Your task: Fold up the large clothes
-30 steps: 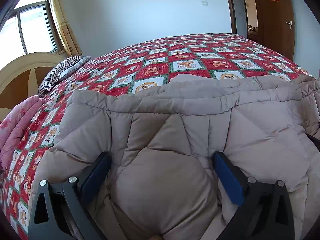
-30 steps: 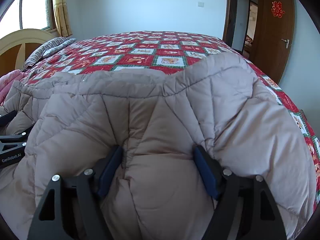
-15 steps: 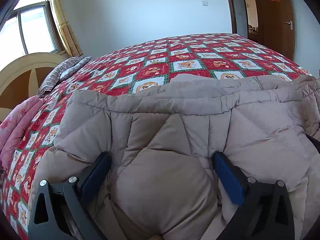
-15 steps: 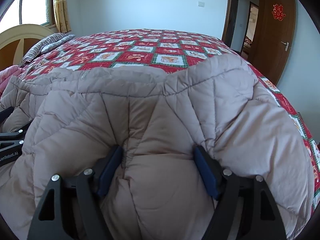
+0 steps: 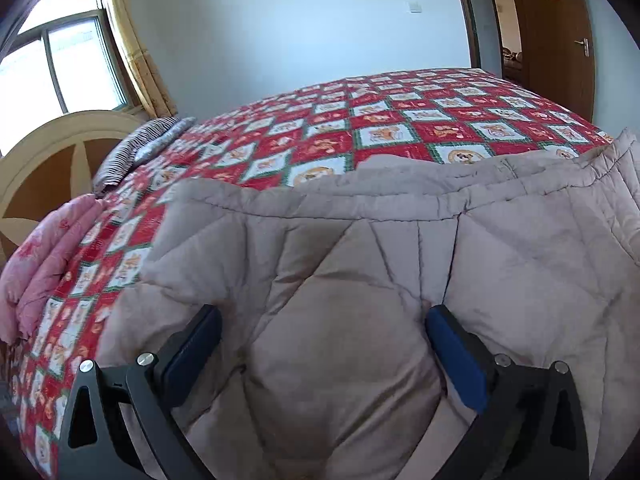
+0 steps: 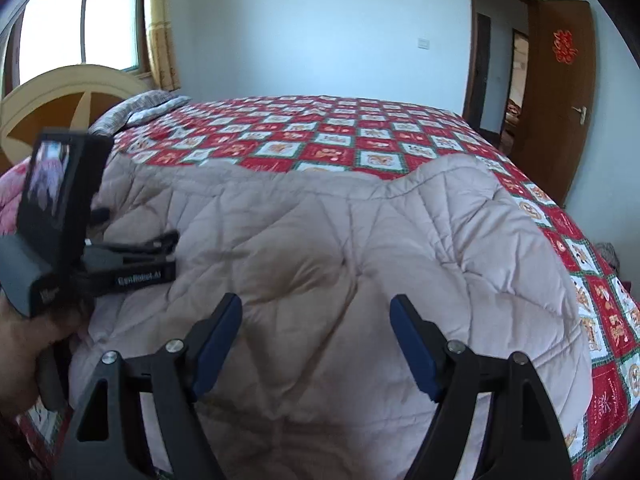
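Observation:
A big beige quilted coat (image 5: 360, 248) (image 6: 320, 232) lies spread on the bed's red patchwork cover (image 5: 400, 132) (image 6: 320, 140). My left gripper (image 5: 323, 314) is down on the coat's left part, jaws wide, with a puffed fold bulging between the blue pads (image 5: 456, 360). From the right wrist view this left gripper (image 6: 170, 254) shows side-on, lying over the coat and held by a hand (image 6: 20, 352). My right gripper (image 6: 317, 302) hovers just above the coat's near right part. It is open and its pads (image 6: 412, 344) touch no fabric.
A pink blanket (image 5: 44, 256) is bunched at the bed's left edge. Behind it lie a striped pillow (image 5: 136, 148) and a curved wooden headboard (image 5: 48, 148). A brown door (image 6: 560, 100) stands open at the far right. The cover's right edge (image 6: 600, 320) drops off beside the coat.
My right gripper has lifted and drawn back off the coat, so its pads no longer sink into it. The left gripper has risen slightly and now shows in the right wrist view.

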A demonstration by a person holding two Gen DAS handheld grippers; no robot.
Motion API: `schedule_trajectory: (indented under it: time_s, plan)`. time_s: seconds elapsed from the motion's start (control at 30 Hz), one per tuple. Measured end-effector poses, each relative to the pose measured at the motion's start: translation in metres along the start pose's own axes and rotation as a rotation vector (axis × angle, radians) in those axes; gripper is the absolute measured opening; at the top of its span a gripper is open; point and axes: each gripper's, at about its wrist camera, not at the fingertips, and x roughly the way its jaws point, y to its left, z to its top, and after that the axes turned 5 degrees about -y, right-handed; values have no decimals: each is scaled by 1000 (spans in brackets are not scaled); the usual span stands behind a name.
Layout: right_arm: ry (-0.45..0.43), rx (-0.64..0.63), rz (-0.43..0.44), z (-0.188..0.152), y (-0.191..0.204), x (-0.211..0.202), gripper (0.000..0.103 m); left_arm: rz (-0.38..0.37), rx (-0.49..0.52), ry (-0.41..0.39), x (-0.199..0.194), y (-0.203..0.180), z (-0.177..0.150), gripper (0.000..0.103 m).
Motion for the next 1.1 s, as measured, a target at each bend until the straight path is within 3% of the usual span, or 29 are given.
schedule_trajectory:
  time_s: [0.07, 0.17, 0.3, 0.4, 0.5, 0.57, 0.63, 0.83, 0.87, 0.9, 0.93, 0.97, 1.0, 1.07, 1.1]
  plan:
    - [54, -33, -18, -14, 8, 15, 80, 66, 11, -56, -29, 12, -4, 102]
    - [69, -81, -56, -24, 15, 27, 81, 133, -51, -99, -67, 43, -20, 102]
    - [88, -79, -55, -24, 13, 34, 83, 167, -185, -74, -96, 91, -54, 102]
    - [78, -55, -41, -18, 9, 23, 82, 150, -325, -20, -103, 124, -82, 102]
    - [6, -16, -29, -15, 11, -2, 81, 71, -477, 22, -105, 141, -111, 102]
    - [-4, -56, -27, -19, 24, -8, 81, 63, -515, 22, -106, 139, -118, 102]
    - [33, -91, -47, -29, 32, 3, 81, -6, -545, 27, -100, 131, -118, 102]
    - [88, -108, -61, -34, 30, 24, 83, -56, -524, 47, -67, 106, -113, 102]
    - [84, -106, -61, -35, 30, 23, 83, -87, -552, 46, -61, 108, -113, 96]
    - [80, -105, -61, -36, 30, 22, 83, -125, -578, 42, -58, 109, -113, 77]
    - [76, -104, -63, -36, 29, 22, 83, -166, -596, 35, -56, 108, -111, 71]
    - [73, -105, -68, -37, 31, 20, 83, -170, -584, 25, -57, 105, -108, 62]
    - [70, -108, -73, -37, 32, 20, 83, -170, -556, 12, -59, 101, -103, 44]
    - [68, -114, -80, -39, 35, 19, 83, -174, -475, -16, -67, 91, -91, 25]
    - [68, -113, -79, -39, 35, 18, 83, -168, -447, -24, -71, 88, -85, 21]
